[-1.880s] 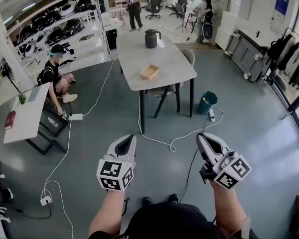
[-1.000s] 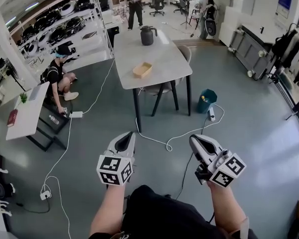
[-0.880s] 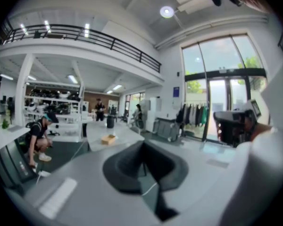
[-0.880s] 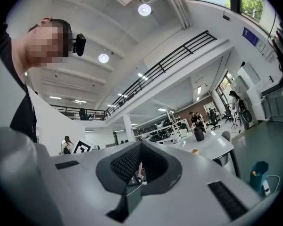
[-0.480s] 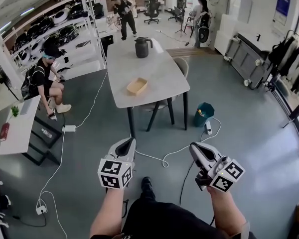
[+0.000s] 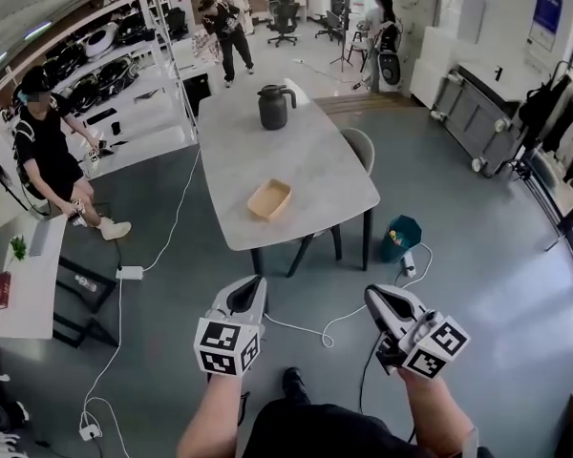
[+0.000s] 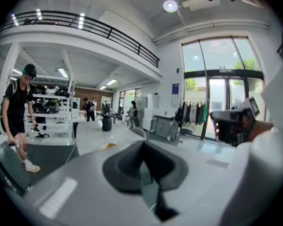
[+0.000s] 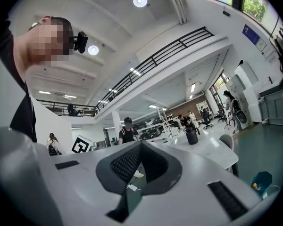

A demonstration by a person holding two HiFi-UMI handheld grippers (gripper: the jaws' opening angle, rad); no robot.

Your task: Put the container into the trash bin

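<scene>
The container (image 6: 269, 198) is a shallow tan tray lying on the grey table (image 6: 315, 175); in the left gripper view the container (image 7: 107, 146) shows small and far off. The trash bin (image 6: 399, 237) is green and stands on the floor to the right of the table's legs; the right gripper view catches the trash bin (image 8: 262, 181) low at its right. My left gripper (image 6: 248, 292) and right gripper (image 6: 380, 299) are held side by side in front of me, short of the table's near end. Both are shut with nothing between the jaws.
A black jug (image 6: 272, 107) stands at the table's far end and a chair (image 6: 358, 151) is tucked in on its right. White cables (image 6: 301, 327) trail over the floor. A person (image 6: 48, 151) stands by the shelving (image 6: 124, 65) on the left, near a white side table (image 6: 24, 284).
The table, container and bin have come closer as I walk towards them with both grippers held out. The person on the left has risen from a crouch.
</scene>
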